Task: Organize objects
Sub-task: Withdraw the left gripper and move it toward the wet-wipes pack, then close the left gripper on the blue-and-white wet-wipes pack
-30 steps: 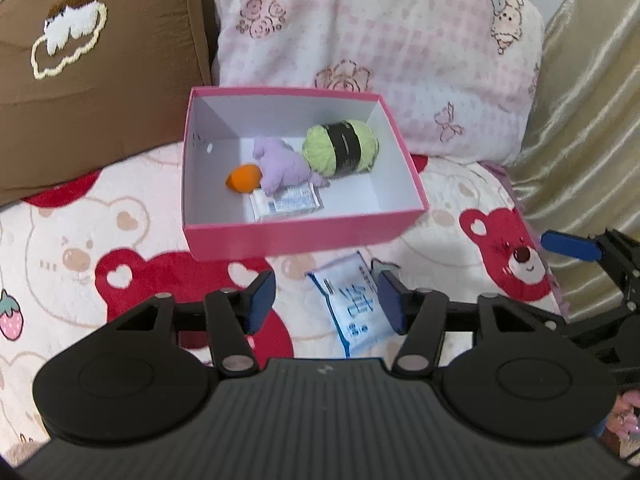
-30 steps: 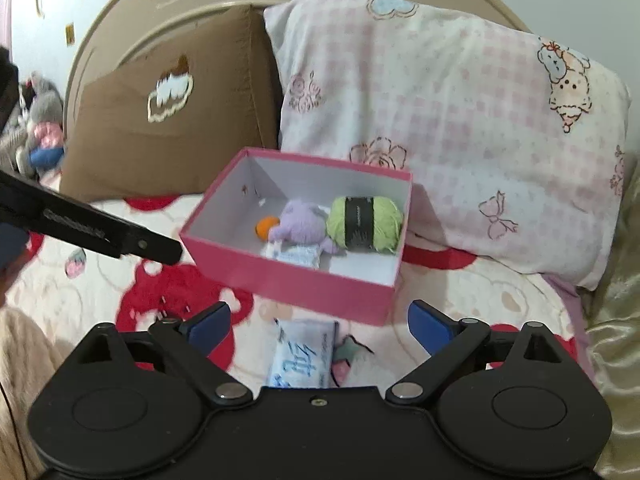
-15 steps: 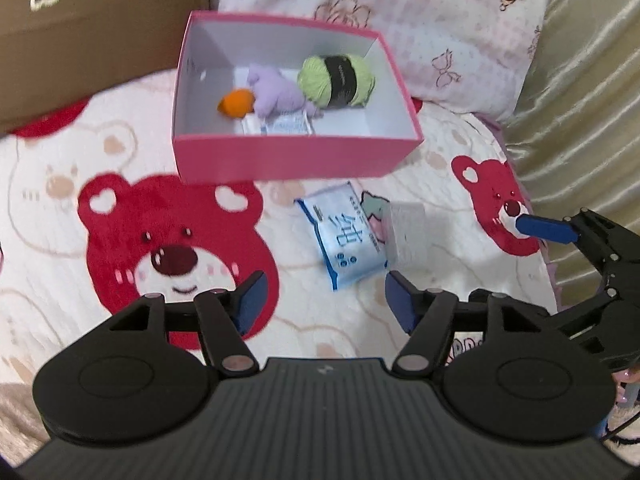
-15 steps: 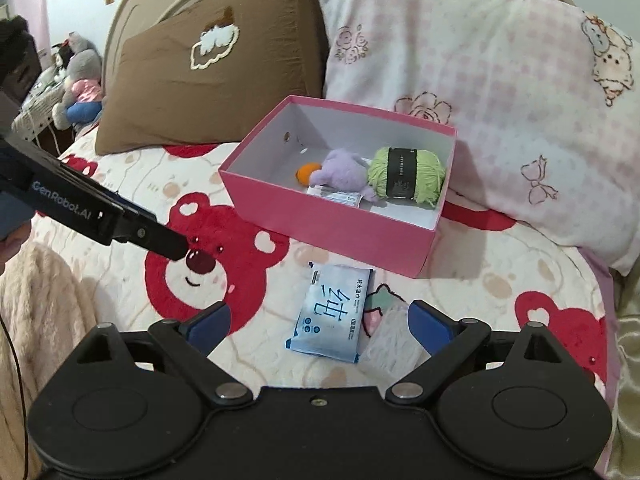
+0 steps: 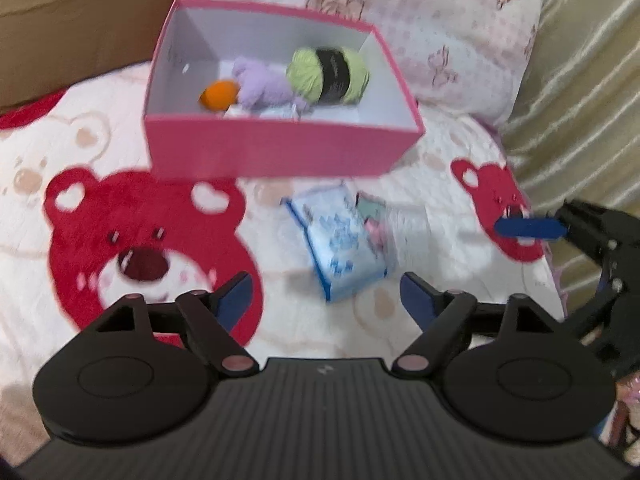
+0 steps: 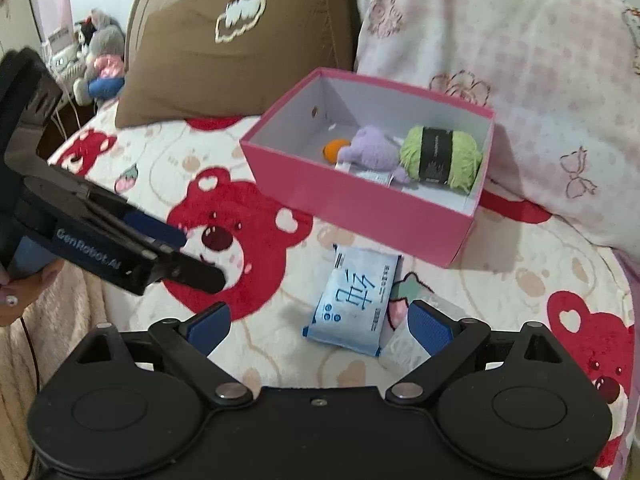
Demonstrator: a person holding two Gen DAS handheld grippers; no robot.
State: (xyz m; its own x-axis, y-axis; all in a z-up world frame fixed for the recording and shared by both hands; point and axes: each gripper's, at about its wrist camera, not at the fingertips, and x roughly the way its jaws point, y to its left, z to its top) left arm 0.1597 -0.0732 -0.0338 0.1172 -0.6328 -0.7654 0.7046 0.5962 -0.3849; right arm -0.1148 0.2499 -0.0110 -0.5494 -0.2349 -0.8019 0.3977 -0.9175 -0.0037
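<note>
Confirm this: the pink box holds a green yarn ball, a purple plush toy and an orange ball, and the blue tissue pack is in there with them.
Not quite. The blue tissue pack lies on the bedspread in front of the pink box, outside it, as the right wrist view shows. The green yarn ball, purple plush toy and orange ball are indeed inside.

I see a pink box [image 6: 360,208] with a white inside. In it I see a lime-green ball of yarn [image 6: 440,154] with a black band, a lilac plush toy [image 6: 372,148] and an orange ball [image 6: 334,150]. The tissue pack [image 6: 352,300] is light blue and white with blue characters. The bedspread [image 6: 160,168] is cream with red bears. One pillow [image 6: 224,52] is brown with a white cloud, the other pillow [image 6: 520,52] pale pink check. My gripper pads [image 6: 430,330] are blue on black.
</note>
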